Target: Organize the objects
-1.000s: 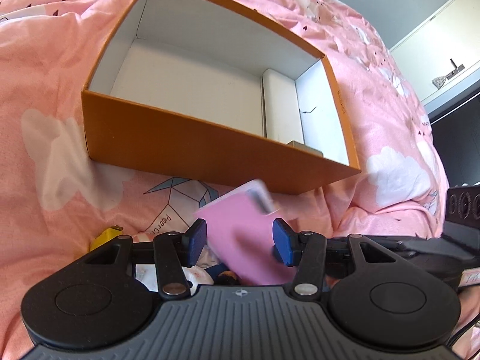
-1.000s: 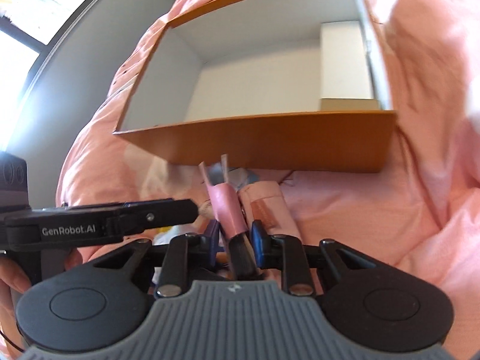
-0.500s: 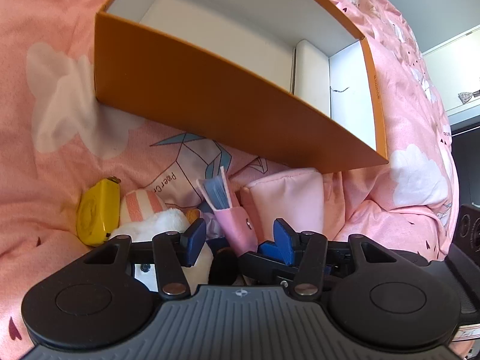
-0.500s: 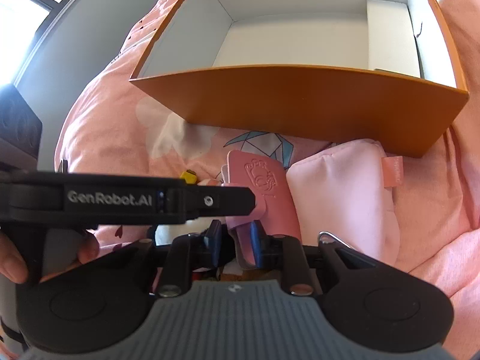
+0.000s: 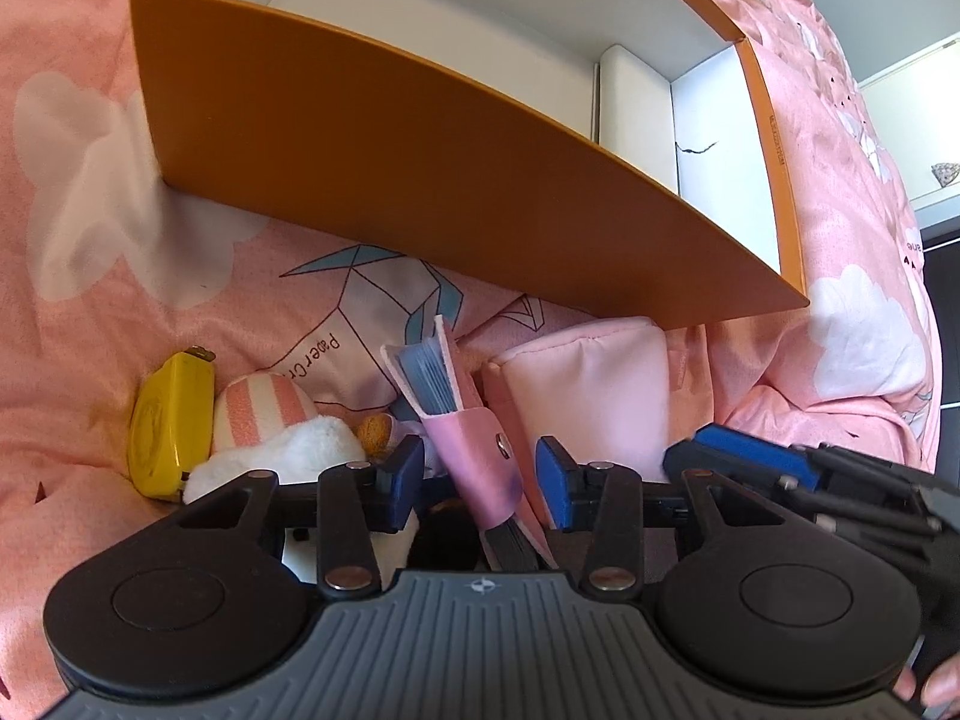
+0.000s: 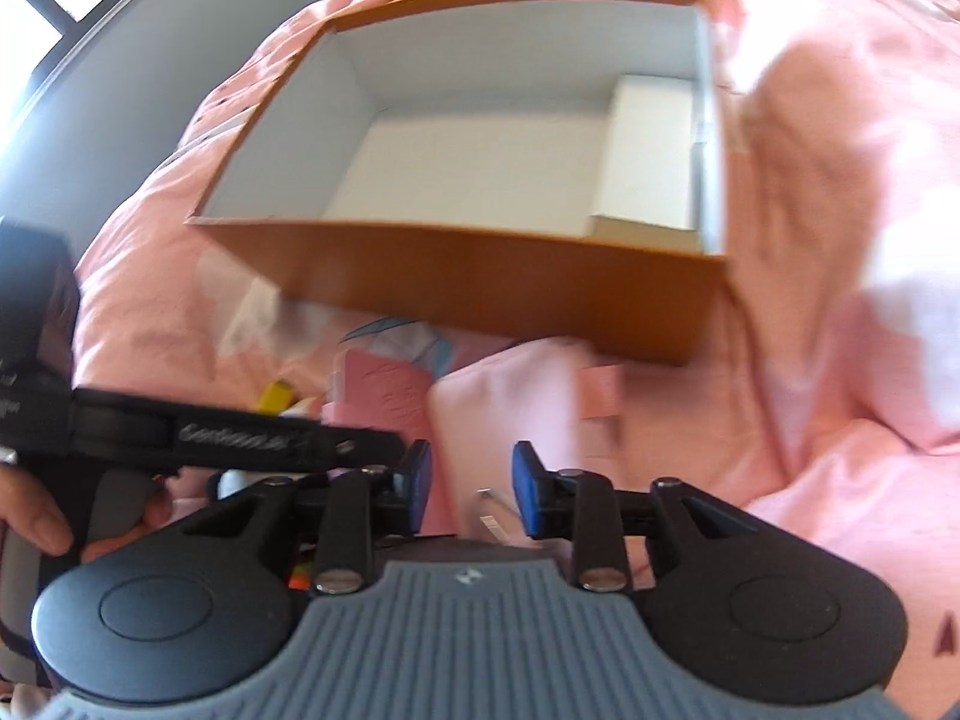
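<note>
A pink card wallet with blue cards stands tilted between the pads of my left gripper. Those jaws are closing around it, with a thin gap still showing at each pad. My right gripper has its jaws opening with nothing between them; its blue pad shows at the right of the left wrist view. The blurred right wrist view shows the wallet just past the left gripper's black body. Behind stands the orange box, white inside, holding a small white box.
A pink padded pouch lies right of the wallet, against the orange box's front wall. To the left lie a striped and white plush and a yellow tape measure. Everything rests on a pink bedspread. A hand holds the left gripper.
The right gripper, which was shut on the wallet, has let go and pulled back. The left gripper has come down around the wallet and its jaws have narrowed.
</note>
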`<state>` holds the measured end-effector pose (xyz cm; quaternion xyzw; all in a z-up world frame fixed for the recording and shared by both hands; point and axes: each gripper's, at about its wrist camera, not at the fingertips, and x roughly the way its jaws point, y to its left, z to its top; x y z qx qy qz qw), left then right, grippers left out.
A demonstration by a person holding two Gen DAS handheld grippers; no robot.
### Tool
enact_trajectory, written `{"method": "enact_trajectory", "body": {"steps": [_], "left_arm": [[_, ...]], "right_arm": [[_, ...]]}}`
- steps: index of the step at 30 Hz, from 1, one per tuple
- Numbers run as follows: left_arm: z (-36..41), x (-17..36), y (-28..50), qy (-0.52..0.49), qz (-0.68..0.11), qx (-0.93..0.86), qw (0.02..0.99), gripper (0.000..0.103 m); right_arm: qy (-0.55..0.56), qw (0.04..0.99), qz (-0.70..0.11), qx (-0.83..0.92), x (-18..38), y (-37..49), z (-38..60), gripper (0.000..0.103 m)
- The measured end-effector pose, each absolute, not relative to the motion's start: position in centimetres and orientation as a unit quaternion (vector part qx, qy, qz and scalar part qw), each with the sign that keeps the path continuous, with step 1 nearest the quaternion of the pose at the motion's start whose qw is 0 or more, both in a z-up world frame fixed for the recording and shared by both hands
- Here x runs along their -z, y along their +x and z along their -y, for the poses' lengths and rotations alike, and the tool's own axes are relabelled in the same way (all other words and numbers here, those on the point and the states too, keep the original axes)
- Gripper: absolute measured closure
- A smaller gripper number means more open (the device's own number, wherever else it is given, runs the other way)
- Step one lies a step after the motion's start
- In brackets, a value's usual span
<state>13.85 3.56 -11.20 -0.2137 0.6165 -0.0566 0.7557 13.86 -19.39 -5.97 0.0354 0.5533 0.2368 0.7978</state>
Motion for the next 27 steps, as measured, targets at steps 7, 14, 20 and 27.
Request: {"method": "enact_trajectory", "body": {"steps": [7, 14, 20, 27], "left_arm": [[-2.6, 11.4, 14.0, -0.184, -0.623, 0.061, 0.757, 0.067], [-2.2, 11.6, 13.9, -0.159, -0.616, 0.066, 0.768, 0.071], [-2.4, 10.7, 13.1, -0.151, -0.595, 0.064, 0.787, 0.073], [-3.2, 8.4, 12.0, -0.157, -0.553, 0.07, 0.815, 0.074]], "right_arm": [[0.083, 0.764, -0.607, -0.203, 9.0, 15.4, 22.6, 0.059], [0.111, 0.733, -0.643, -0.193, 12.2, 15.1, 23.2, 0.058], [0.103, 0.744, -0.631, -0.192, 11.9, 14.7, 22.6, 0.07], [0.034, 0.796, -0.572, -0.197, 7.1, 12.9, 21.2, 0.082]]}}
